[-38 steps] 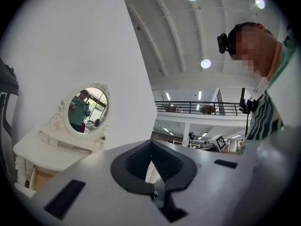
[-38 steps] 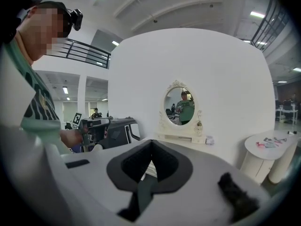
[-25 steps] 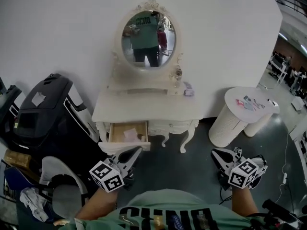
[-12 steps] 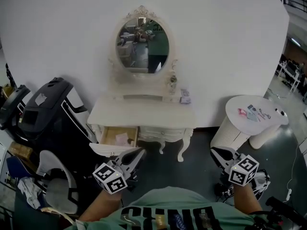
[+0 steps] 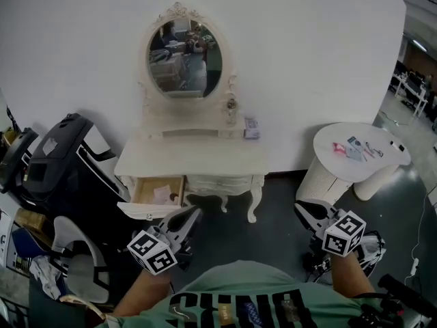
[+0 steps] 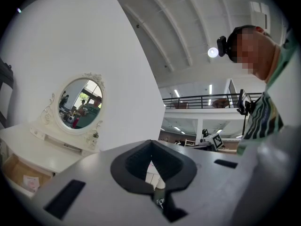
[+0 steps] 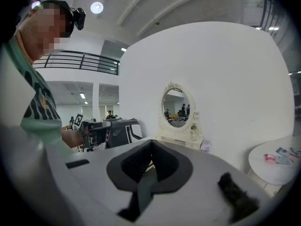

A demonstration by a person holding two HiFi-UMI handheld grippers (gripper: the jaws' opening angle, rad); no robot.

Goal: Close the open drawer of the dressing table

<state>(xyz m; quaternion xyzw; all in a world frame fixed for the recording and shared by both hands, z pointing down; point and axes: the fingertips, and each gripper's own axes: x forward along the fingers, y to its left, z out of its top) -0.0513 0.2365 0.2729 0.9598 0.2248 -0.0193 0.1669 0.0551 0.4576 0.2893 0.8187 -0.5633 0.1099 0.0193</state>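
The white dressing table [image 5: 194,157] with its oval mirror [image 5: 184,50] stands against the white wall. Its left drawer [image 5: 151,194] is pulled open, with a pale paper inside. In the head view my left gripper [image 5: 196,213] hovers just right of the drawer front [image 5: 145,210], shut and holding nothing. My right gripper [image 5: 299,210] hangs further right, over the dark floor beyond the table's legs, also shut and empty. The left gripper view shows the table and the open drawer [image 6: 21,177] far to the left. In the right gripper view the mirror [image 7: 176,107] is ahead.
A black machine [image 5: 65,159] stands left of the table. A round white side table [image 5: 355,154] with small items is on the right. A pale chair [image 5: 78,262] sits at the lower left. A small box [image 5: 251,128] lies on the tabletop.
The dressing table now sits further left in the head view. Both grippers have shifted right relative to it. The left gripper's tip is off the drawer front, and the drawer stays open.
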